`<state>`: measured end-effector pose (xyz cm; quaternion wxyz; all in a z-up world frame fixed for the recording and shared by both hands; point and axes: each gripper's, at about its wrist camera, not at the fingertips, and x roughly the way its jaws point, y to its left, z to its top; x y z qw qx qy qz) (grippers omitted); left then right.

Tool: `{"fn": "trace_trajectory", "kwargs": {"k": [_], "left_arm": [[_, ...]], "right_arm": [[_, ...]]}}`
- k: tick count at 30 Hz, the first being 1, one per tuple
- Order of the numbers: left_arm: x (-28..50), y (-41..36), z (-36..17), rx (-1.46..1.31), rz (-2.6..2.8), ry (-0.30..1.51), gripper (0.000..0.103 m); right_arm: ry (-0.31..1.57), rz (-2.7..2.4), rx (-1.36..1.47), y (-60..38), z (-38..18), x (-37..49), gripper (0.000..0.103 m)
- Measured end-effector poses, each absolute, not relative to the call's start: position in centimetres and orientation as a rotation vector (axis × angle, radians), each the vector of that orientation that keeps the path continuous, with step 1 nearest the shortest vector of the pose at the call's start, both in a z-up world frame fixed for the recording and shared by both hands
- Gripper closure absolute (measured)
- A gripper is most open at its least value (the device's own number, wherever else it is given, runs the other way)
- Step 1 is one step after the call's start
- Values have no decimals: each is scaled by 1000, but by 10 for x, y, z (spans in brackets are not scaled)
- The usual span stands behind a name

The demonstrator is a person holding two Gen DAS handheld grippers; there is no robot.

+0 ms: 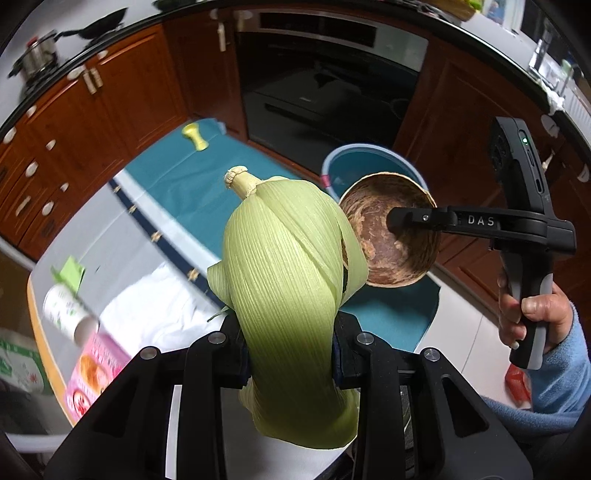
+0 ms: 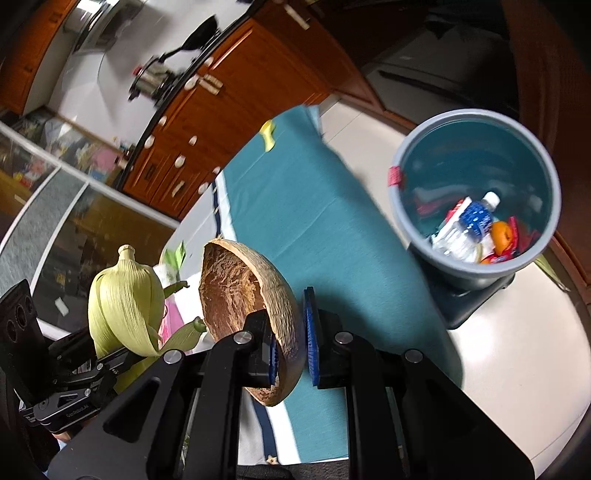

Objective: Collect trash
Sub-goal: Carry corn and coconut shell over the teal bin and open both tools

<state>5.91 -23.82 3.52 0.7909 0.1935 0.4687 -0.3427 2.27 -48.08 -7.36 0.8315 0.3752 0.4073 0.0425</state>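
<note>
Below, a teal cloth [image 2: 295, 206] covers the table [image 2: 517, 350] beside wooden cabinets [image 2: 229, 96]

Black hand-held gripper [image 1: 397, 221] marked "DAS", blue pads, fleecy blue sleeve [image 1: 561, 369]

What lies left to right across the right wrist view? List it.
Corn husk in the left claw → coconut shell half in the right claw → grey trash bin → plastic water bottle inside → orange peel.

Home kitchen | built-in oven [image 1: 328, 77] top centre | wooden cabinets [image 1: 85, 122] at left | pot [image 1: 37, 55] and wok [image 1: 99, 26] upper left
</note>
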Motion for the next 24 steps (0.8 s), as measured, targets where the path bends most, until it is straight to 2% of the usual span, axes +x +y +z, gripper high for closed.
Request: {"fn": "trace_trajectory", "kwargs": {"k": [8,13,24], "left_arm": [[88,-326,50,461,-840,970,72],[107,-394,35,477,-903,989,71],[130,-511,-70,644,-955,1162,71]], "right_arm": [[772,-78,854,-562,-69,10,91],[776,-207,854,-611,-81,8,91],[975,-355,759,-650,-155,49,91]]}}
